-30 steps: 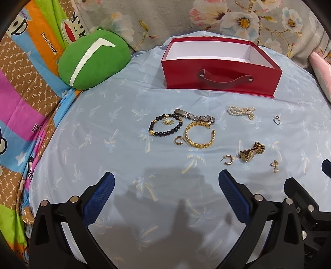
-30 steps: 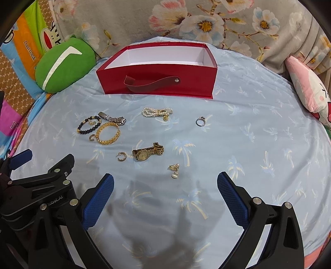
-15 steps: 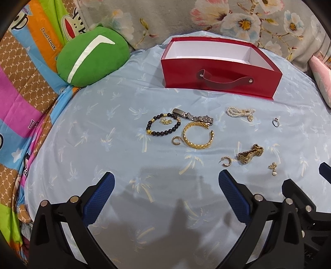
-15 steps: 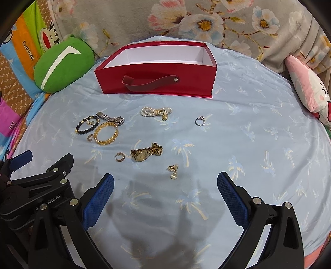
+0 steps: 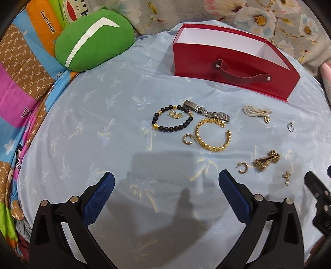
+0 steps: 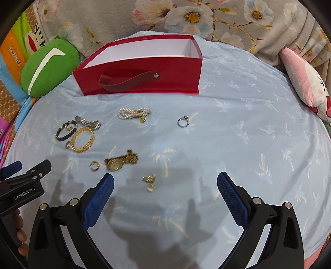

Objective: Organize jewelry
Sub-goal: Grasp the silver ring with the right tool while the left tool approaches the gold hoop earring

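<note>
A red open box with a strap handle stands at the back of the light blue sheet. In front of it lie a black bead bracelet, a silver watch, a gold bangle, a pearl bracelet, a silver ring, a gold watch, gold hoop earrings and a pearl earring. My left gripper is open and empty, short of the bangle. My right gripper is open and empty, just behind the pearl earring.
A green round cushion lies at the back left. A pink plush pillow lies at the right. A floral blanket runs behind the box. A colourful patterned cloth borders the left side.
Both grippers have moved forward toward the jewelry, so the pieces and box look closer. The left view has turned slightly left. Both stay open.
</note>
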Tool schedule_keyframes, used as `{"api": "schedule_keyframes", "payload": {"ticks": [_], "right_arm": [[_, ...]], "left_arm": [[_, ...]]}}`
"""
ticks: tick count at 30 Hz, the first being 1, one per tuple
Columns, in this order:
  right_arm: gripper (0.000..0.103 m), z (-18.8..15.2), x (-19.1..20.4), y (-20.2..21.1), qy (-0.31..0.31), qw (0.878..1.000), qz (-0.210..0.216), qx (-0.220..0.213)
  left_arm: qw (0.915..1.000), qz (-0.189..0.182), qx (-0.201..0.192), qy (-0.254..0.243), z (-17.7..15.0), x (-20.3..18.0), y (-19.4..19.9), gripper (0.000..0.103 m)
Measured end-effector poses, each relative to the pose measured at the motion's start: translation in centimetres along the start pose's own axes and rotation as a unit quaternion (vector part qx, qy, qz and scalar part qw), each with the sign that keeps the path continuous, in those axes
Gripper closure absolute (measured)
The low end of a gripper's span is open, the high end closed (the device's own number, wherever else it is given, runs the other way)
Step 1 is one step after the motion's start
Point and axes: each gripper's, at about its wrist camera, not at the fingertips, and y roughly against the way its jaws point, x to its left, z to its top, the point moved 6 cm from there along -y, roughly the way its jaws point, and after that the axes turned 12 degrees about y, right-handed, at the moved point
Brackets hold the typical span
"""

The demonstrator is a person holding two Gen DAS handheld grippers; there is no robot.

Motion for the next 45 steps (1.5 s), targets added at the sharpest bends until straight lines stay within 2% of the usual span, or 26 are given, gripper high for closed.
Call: {"api": "schedule_keyframes", "payload": {"ticks": [9,14,20,22,25,30,39,45], "right_arm": [[0.006,2.5,-1.0,-2.3,0.010,1.000,-0.018,-0.019],[0.009,3.6,-1.6,-3.8,0.007,0.999,-0.017,-0.029],[0.026,4.0,-3.1,-6.6,-0.016,1.000,-0.008,-0.014],[0.035,3.9,-3.7,-7.7,-0.034,0.999,0.003,-0.005],[0.042,3.8,-4.4,-8.9,-0.053,0.998,0.014,0.004],[0.048,4.1,-4.8,-9.9,-0.059,0.998,0.016,0.008],[0.048,4.7,-4.3,-10.3,-0.048,0.999,0.008,0.002],[0.048,4.6,-4.2,-10.4,-0.049,0.999,0.008,0.004]], "left_arm": [[0.9998,-0.010,-0.015,0.008,1.7,-0.6,-1.8,0.005],[0.9999,-0.005,-0.009,0.014,2.5,-0.4,-3.0,0.005],[0.9994,0.002,0.010,0.033,3.5,1.0,-5.1,0.005],[0.9991,0.005,0.012,0.040,3.8,1.5,-5.6,0.005],[0.9984,0.005,0.018,0.053,3.8,2.3,-6.3,0.005],[0.9971,-0.002,0.028,0.071,3.8,3.0,-7.0,0.005],[0.9962,-0.028,0.023,0.079,4.2,3.1,-7.3,0.005],[0.9969,-0.029,0.021,0.070,4.8,2.3,-7.9,0.005]]}}
